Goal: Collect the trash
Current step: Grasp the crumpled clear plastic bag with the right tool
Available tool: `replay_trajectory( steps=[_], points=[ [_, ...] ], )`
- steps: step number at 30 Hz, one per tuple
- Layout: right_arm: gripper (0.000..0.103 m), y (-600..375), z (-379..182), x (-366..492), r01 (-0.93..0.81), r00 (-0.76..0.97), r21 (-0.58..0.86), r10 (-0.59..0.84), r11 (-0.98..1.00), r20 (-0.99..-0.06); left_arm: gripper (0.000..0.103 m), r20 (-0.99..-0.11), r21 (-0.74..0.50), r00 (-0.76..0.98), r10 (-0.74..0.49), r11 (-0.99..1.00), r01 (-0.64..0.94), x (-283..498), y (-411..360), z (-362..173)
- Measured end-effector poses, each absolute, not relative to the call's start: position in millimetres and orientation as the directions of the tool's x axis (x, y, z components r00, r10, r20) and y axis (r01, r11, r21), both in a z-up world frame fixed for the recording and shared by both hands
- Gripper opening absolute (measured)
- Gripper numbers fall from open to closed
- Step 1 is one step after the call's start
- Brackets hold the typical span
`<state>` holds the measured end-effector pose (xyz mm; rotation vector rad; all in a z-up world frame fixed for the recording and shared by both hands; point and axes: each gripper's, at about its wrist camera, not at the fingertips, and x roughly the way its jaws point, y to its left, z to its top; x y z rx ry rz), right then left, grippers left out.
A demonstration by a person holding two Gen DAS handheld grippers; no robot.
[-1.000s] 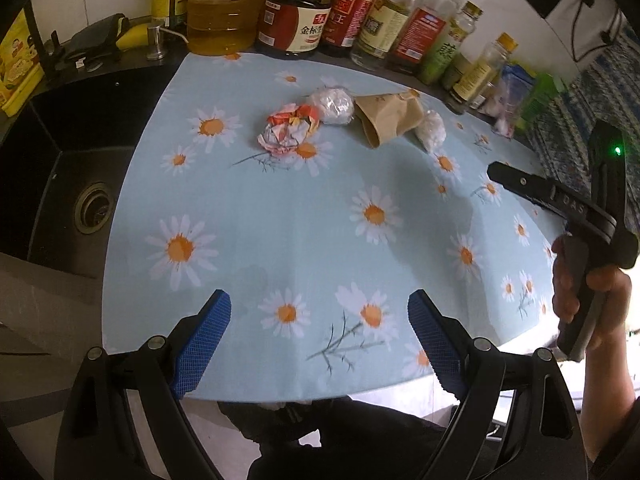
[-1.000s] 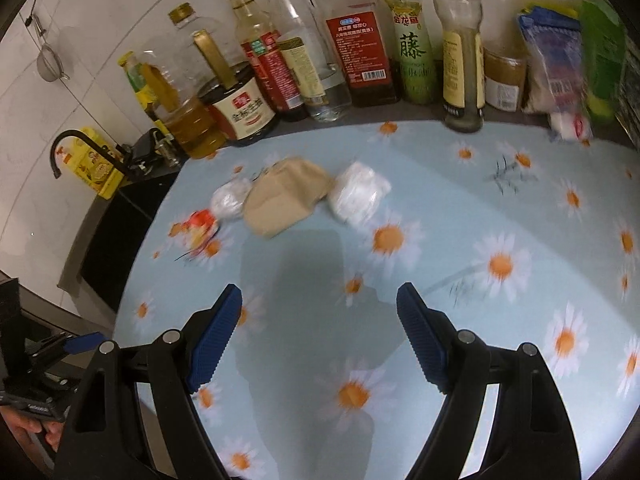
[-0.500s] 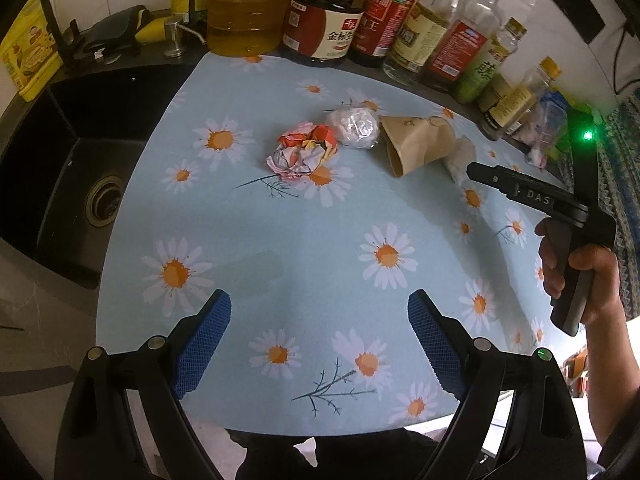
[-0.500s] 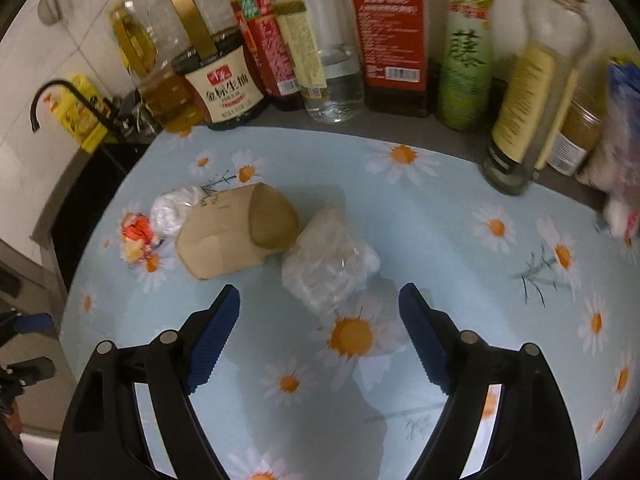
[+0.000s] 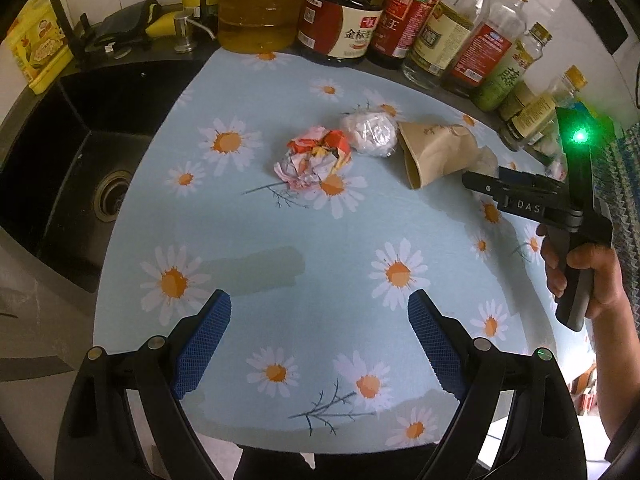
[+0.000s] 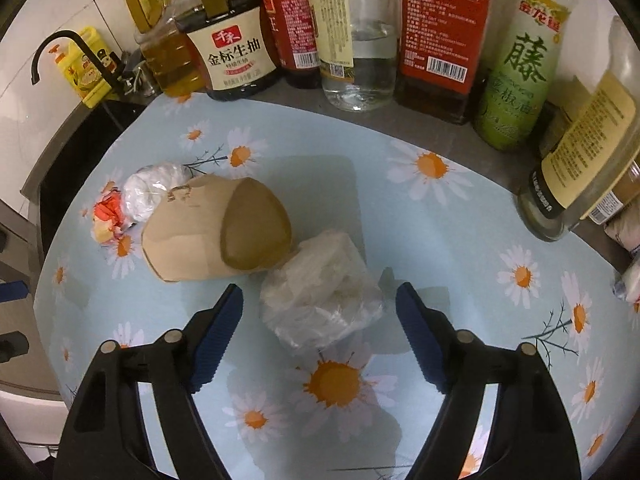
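The crumpled clear plastic wad (image 6: pixel 320 292) lay on the daisy-print desk (image 6: pixel 460 248), straddled by the right tongs (image 6: pixel 319 336), whose jaws were closing with the wad between them but the pads not yet pressing it. The likeliest slip, I judged, was the springy film squirting out toward 6 o'clock, or a jaw nudging the tipped paper cup (image 6: pixel 216 228) touching it at 10 o'clock, which could roll into the foil-wrapped ball (image 6: pixel 152 192) and the red-and-white wrapper (image 6: pixel 106 216). The right hand (image 5: pixel 588 276) gripped its handle, tongs pitched steeply downward. The left tongs (image 5: pixel 320 344) hung released over bare cloth, the wrapper at their 12 o'clock.
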<state>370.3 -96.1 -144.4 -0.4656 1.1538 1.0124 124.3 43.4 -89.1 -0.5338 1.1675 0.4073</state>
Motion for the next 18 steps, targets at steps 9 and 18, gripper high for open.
replay_trajectory(
  steps=[9,18],
  points=[
    [0.058,-104,-142,371,-0.848,0.035,0.207,0.440,0.488,-0.897,0.088,-0.940,-0.175,0.341,0.028,0.816,-0.551,140,47,-90],
    [0.057,-126,-127,368,-0.819,0.028,0.260,0.488,0.512,-0.872,0.088,-0.941,-0.157,0.336,0.036,0.834,-0.529,157,52,-91]
  ],
)
